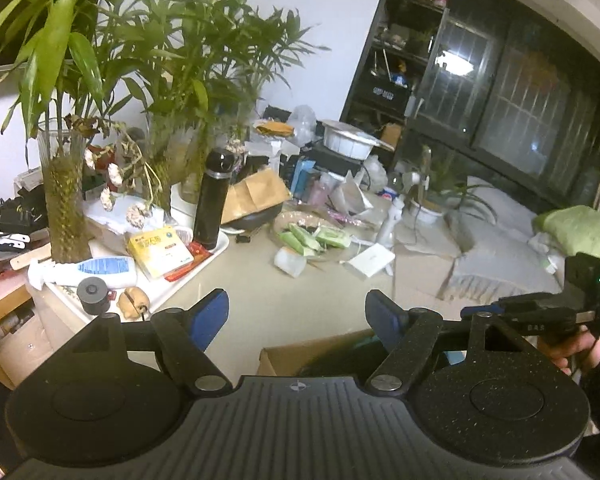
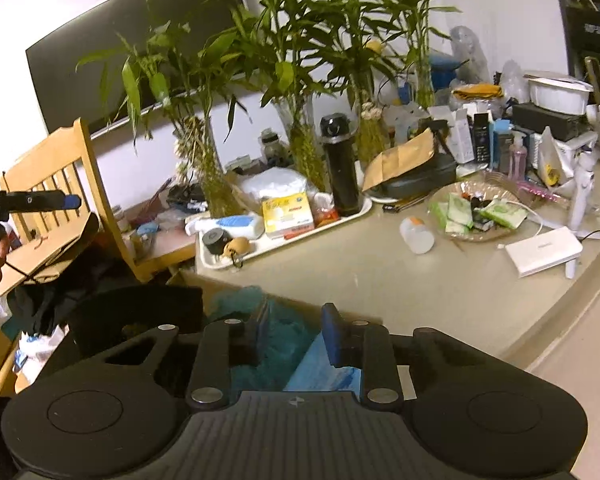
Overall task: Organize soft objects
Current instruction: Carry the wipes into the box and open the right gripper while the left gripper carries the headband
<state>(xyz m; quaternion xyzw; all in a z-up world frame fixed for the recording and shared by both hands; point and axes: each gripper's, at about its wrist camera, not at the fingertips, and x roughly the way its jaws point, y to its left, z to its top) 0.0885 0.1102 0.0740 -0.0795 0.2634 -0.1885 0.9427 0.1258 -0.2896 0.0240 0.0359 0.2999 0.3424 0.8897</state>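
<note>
Closest to the right wrist camera, the right gripper is hovering with its jaws spread apart and gripping nothing, directly above a teal soft cloth that is lying bunched in a cardboard box below the table edge, beside a light blue pack. Whether the cloth is already settled there or waiting to be lifted out, I cannot tell. Over the same box, the left gripper is also hanging released, its blue pads wide apart and empty.

Just beyond, the beige table is carrying a white tray with a lotion bottle, a yellow box and a black flask. Near the middle, a clear bowl is holding green tissue packets, with a white jar lying on its side just beside it.

Farther off, to the right in the left view, a grey blanket and a green cushion are lying loose and unsorted. Bamboo plants are lining the wall behind.

Judging from this, the sorting is looking early or midway: perhaps one cloth is boxed, while the blanket, cushion and packets are still needing a place.
</note>
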